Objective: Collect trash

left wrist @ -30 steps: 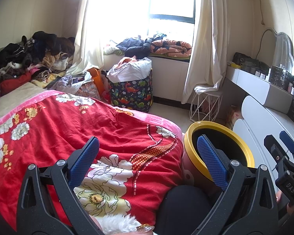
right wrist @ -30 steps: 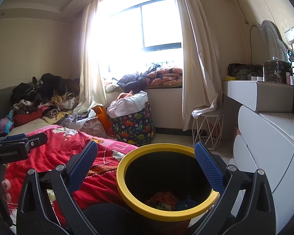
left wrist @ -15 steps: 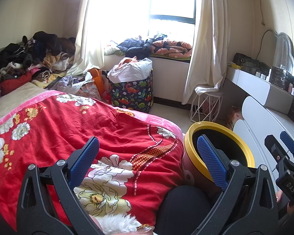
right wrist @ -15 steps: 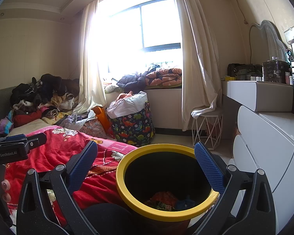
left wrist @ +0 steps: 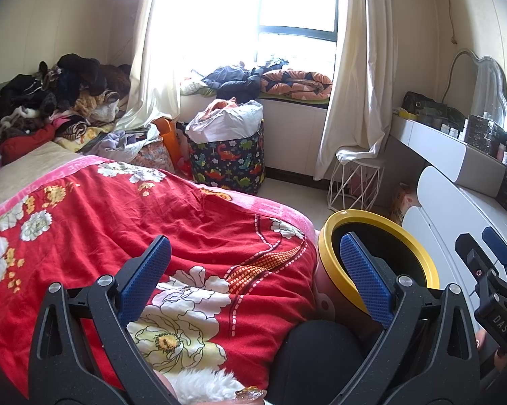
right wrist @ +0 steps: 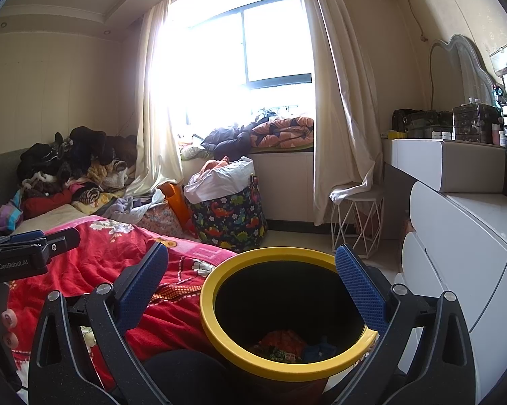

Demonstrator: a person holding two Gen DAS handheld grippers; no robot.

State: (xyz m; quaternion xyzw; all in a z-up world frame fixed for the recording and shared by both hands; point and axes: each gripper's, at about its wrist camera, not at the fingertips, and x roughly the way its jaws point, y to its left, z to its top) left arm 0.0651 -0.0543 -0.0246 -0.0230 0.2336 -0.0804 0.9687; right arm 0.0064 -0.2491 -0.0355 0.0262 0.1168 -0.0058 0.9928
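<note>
Left wrist view: left hand-held gripper [left wrist: 253, 270] spread wide, holding nothing, above the red floral blanket [left wrist: 125, 222] on the bed. The yellow-rimmed trash bin [left wrist: 324, 253] stands just beside the bed's corner, at the right. Right wrist view: right hand-held gripper [right wrist: 251, 290] likewise spread wide and empty, directly over the trash bin [right wrist: 212, 324]; crumpled trash [right wrist: 283, 341] lies at the bin's bottom. A dinosaur-print laundry basket [right wrist: 231, 219] stands beneath the window.

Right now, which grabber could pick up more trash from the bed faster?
Probably the left gripper: it is open and empty above the red blanket. The right gripper, also open and empty, sits over the yellow-rimmed bin, which already holds trash.
</note>
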